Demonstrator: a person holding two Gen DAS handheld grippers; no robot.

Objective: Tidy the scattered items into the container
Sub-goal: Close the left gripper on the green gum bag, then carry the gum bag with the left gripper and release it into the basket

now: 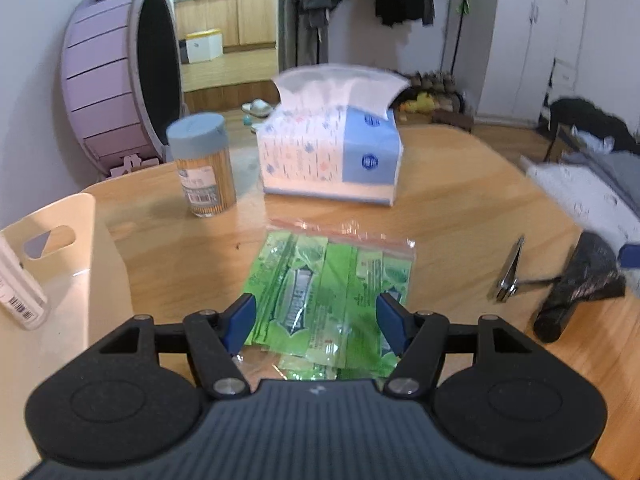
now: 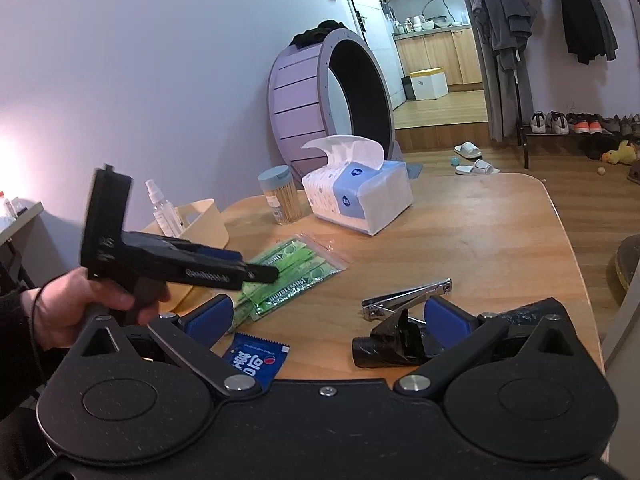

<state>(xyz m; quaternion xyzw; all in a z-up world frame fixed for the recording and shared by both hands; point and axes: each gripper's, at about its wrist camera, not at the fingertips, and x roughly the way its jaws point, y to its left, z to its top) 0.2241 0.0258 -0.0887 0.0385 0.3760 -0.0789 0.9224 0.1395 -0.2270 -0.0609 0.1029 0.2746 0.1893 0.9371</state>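
Observation:
A clear zip bag of green packets (image 1: pixel 332 292) lies on the wooden table; my left gripper (image 1: pixel 316 320) is open just above it, a finger on each side, not touching that I can tell. It also shows in the right wrist view (image 2: pixel 292 276), with the left gripper (image 2: pixel 260 272) over its near end. The cream container (image 1: pixel 60 280) stands at left and holds a white spray bottle (image 2: pixel 162 210). My right gripper (image 2: pixel 326 316) is open and empty above the table front, near the nail clipper (image 2: pixel 408 298), a black bag roll (image 2: pixel 400 344) and a blue sachet (image 2: pixel 256 358).
A tissue pack (image 1: pixel 332 156) and a toothpick jar (image 1: pixel 204 168) stand at the back of the table (image 2: pixel 480 240). A purple cat wheel (image 2: pixel 320 100) stands behind the table. The table's right edge drops to the floor.

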